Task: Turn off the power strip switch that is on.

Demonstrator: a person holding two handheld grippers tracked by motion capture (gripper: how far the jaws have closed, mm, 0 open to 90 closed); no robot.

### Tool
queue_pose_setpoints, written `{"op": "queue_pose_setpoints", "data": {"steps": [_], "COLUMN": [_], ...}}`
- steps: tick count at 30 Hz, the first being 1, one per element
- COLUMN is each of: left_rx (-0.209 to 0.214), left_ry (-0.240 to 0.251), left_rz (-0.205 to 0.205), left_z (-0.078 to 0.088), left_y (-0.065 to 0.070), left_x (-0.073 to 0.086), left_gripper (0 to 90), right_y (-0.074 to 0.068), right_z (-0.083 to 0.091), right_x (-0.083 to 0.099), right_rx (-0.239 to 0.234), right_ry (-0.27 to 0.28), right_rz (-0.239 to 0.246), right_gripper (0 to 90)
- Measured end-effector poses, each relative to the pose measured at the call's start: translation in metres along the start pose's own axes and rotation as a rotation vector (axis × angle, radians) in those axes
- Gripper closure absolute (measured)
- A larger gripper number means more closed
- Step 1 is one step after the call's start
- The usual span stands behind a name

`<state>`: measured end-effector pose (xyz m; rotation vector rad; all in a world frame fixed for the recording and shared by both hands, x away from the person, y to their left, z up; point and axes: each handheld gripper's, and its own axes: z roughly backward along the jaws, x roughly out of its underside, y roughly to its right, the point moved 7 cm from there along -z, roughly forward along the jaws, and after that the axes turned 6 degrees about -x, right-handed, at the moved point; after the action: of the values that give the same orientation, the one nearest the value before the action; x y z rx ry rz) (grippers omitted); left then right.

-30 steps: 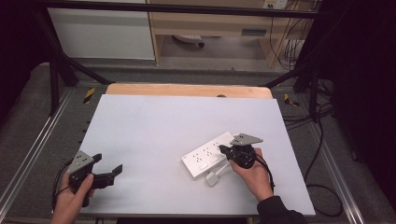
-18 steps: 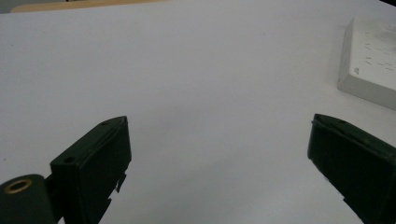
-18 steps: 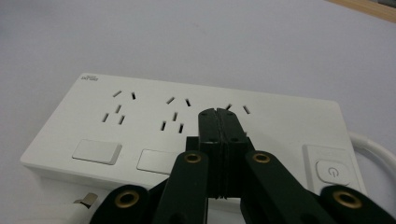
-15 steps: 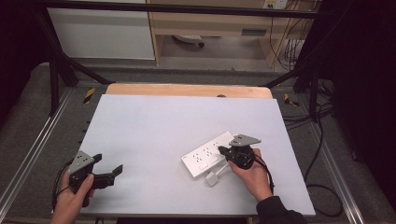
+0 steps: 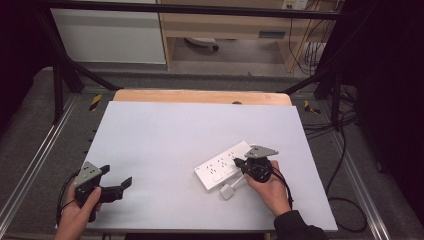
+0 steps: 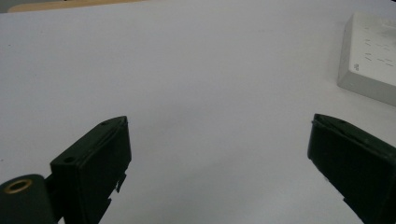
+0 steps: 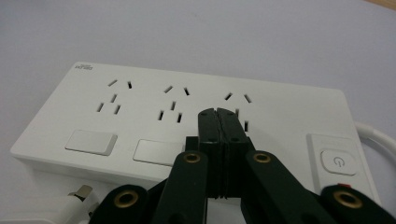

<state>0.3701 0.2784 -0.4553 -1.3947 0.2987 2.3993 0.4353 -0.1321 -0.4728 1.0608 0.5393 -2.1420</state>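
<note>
- While the white power strip (image 5: 223, 166) lies right of centre on the grey table (image 5: 165, 140), the right gripper (image 5: 240, 163) sits at its near-right end, jaws pressed together with nothing between them, tips over the third socket group.
- Just in front of the strip, near that gripper, lies a white plug (image 5: 227, 190).
- Well apart at the table's near-left corner, the left gripper (image 5: 116, 178) has its jaws spread wide over bare surface.

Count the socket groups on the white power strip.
3, in a row on the power strip: left, middle, right, partly covered by the shut right gripper.
</note>
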Motion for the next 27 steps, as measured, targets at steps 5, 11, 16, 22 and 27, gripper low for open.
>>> {"op": "queue_pose_setpoints", "data": {"steps": [5,11,16,22,27], "left_rx": [0.0,0.002,0.002,0.003,0.003], "left_ry": [-0.001,-0.001,-0.001,-0.001,-0.002], "left_rz": [-0.002,-0.001,-0.002,-0.003,-0.005], "left_z": [0.0,-0.0002,-0.0003,-0.0004,-0.0004], "left_y": [0.0002,0.0006,0.0009,0.001,0.001], "left_x": [0.0001,0.0002,0.0003,0.0003,0.0003], "left_gripper": [6.1,6.1,6.1,6.1,6.1], "right_y": [0.0001,-0.0001,0.0003,-0.0009,-0.0003], "right_z": [-0.0008,-0.0015,-0.0016,-0.0024,-0.0024], "right_x": [0.0008,0.0018,0.0021,0.0032,0.0036], "right_rx": [0.002,0.0,0.002,-0.002,0.0], "right_ry": [-0.002,-0.007,-0.009,-0.016,-0.016], "right_rz": [0.003,-0.001,0.001,0.0,-0.003], "right_gripper": [89.6,89.6,89.6,89.7,89.7]}}
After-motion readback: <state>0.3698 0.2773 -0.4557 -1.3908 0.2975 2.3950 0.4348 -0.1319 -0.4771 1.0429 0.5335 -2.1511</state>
